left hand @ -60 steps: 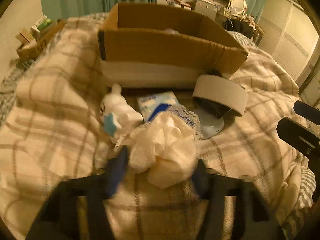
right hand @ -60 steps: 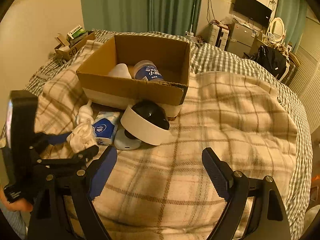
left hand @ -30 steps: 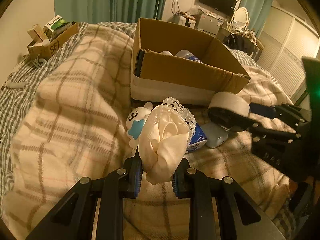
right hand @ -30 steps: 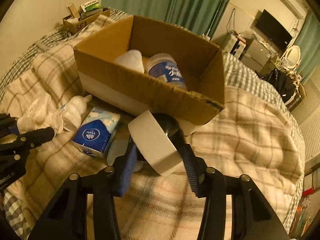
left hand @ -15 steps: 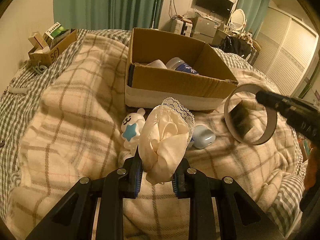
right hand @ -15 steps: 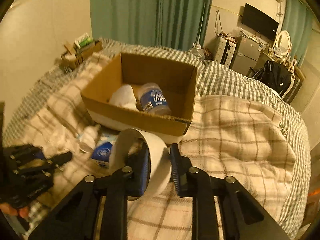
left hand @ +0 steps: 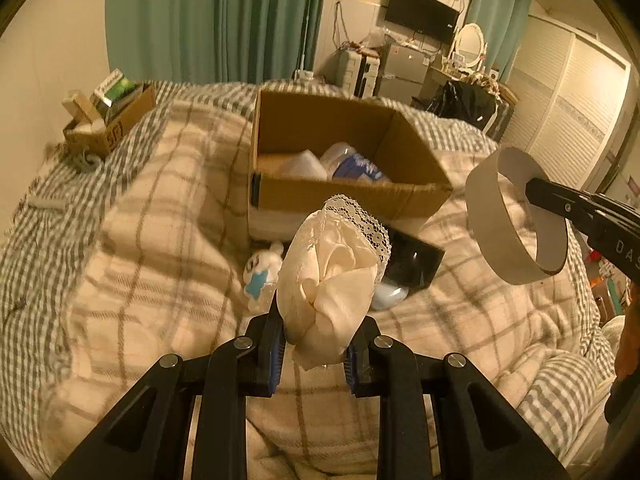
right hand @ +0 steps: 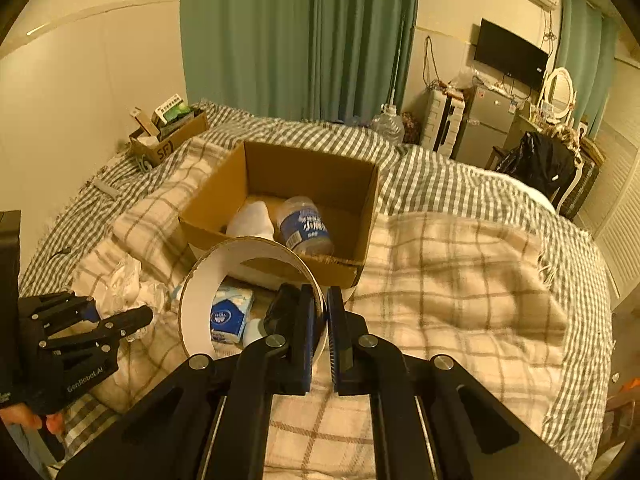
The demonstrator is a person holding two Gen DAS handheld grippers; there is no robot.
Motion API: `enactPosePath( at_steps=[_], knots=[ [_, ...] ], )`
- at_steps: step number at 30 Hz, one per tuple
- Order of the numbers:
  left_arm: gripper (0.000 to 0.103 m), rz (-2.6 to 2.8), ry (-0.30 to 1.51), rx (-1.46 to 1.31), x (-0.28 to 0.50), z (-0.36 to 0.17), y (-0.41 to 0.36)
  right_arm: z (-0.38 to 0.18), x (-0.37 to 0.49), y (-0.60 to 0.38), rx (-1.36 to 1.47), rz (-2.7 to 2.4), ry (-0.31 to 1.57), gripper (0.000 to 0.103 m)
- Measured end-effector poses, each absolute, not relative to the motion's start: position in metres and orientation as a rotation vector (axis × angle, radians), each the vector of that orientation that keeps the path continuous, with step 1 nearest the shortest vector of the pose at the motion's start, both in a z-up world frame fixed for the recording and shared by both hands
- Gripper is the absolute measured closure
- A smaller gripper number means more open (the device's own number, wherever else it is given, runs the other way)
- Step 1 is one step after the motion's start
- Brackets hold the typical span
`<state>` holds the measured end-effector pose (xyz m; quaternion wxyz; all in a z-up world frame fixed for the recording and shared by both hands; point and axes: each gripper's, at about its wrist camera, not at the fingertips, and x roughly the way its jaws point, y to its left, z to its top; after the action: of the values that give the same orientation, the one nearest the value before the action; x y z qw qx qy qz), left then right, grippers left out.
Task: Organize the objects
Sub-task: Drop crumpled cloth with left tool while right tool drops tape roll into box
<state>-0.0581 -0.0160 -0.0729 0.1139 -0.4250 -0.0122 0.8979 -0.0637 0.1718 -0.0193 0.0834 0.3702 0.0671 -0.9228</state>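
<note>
Now left gripper jaws pinch crumpled lace-edged cloth; right gripper jaws clamp stiff cardboard ring.

Background, bedroom interior. Green curtains hang at the far wall, ahead of the right tool. A wall-mounted television sits ahead and to its right, above a grey cabinet and a white drawer unit. An oval mirror stands further right, with a black bag below it. A water jug stands just beyond the bed, whose checked cover carries a plaid blanket. White louvred doors lie far right of the left tool.
</note>
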Motion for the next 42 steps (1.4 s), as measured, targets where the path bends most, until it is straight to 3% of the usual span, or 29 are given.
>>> enactPosePath(
  at_steps=[15,27,38,40,42],
  knots=[
    [0.079,2.687,0.052,-1.056,-0.151,0.000,0.004,0.029,-0.138,0.157,0.977,-2.800,0.293,0.097],
    [0.079,2.662,0.135,-1.118,-0.235,-0.035,0.027,-0.006,-0.241,0.154,1.034,-2.791,0.305,0.097],
    [0.079,2.623,0.158,-1.175,-0.267,-0.076,0.034,-0.060,-0.278,0.159,1.088,-2.779,0.277,0.098],
    [0.075,2.619,0.157,-1.186,-0.266,-0.079,0.035,-0.062,-0.278,0.159,1.080,-2.775,0.265,0.097],
    [0.055,2.613,0.152,-1.189,-0.265,-0.078,0.036,-0.059,-0.275,0.160,1.073,-2.772,0.254,0.094]
  ],
)
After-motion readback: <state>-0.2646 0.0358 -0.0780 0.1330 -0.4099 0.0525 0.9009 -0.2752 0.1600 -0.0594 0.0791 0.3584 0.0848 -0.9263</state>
